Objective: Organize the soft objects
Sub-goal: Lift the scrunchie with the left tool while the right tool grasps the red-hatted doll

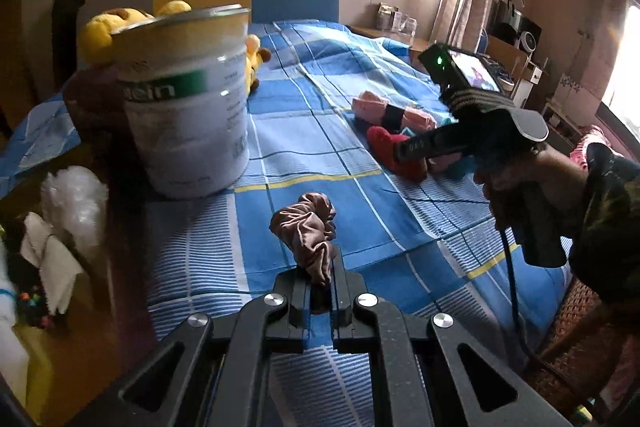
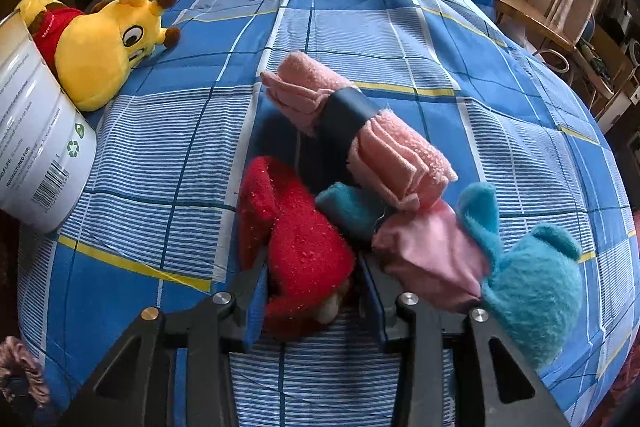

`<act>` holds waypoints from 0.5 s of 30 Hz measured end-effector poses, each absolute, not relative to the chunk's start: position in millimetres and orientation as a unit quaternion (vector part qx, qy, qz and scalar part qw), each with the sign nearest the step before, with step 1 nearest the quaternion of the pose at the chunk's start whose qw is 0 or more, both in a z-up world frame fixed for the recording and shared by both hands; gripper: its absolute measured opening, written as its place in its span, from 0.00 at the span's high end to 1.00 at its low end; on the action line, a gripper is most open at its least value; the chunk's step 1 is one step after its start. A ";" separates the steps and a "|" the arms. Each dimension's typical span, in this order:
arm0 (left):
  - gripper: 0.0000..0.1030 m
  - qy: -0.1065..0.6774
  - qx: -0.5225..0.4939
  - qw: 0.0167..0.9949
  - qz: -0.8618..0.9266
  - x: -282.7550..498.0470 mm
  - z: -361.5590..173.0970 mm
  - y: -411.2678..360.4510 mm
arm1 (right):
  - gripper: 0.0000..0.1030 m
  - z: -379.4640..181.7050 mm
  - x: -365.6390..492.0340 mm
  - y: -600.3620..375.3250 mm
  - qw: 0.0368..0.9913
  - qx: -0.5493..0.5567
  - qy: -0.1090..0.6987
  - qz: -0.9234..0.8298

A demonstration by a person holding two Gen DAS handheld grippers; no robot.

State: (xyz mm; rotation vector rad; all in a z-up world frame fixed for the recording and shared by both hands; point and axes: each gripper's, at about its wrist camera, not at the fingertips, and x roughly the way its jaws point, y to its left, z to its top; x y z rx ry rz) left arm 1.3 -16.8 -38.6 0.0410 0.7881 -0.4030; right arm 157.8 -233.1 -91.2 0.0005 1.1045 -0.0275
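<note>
Fingers (image 1: 320, 273) above checked bedspread (image 1: 304, 115) — perhaps bedroom.

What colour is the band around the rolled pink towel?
Dark navy band, clearest in the right wrist view.

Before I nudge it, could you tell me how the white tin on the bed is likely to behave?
The white tin looks rigid and stands upright on soft bedding, so it may tip. Its round wall suggests it would then roll.

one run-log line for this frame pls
left gripper: shut on brown scrunchie | right gripper: jaws straddle red fuzzy item, grip unclear | white tin: upright on bed
</note>
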 end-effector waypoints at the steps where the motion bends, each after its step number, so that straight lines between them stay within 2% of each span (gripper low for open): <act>1: 0.93 0.380 0.019 0.904 -0.193 0.2 -36.6 -15.3 | 0.61 -90.9 157.7 -232.2 0.852 -0.001 0.524 -0.013; 15: 0.93 0.369 -0.002 0.917 -0.150 -9.7 -18.3 22.7 | 0.61 -89.3 154.4 -227.6 0.854 -0.012 0.520 -0.014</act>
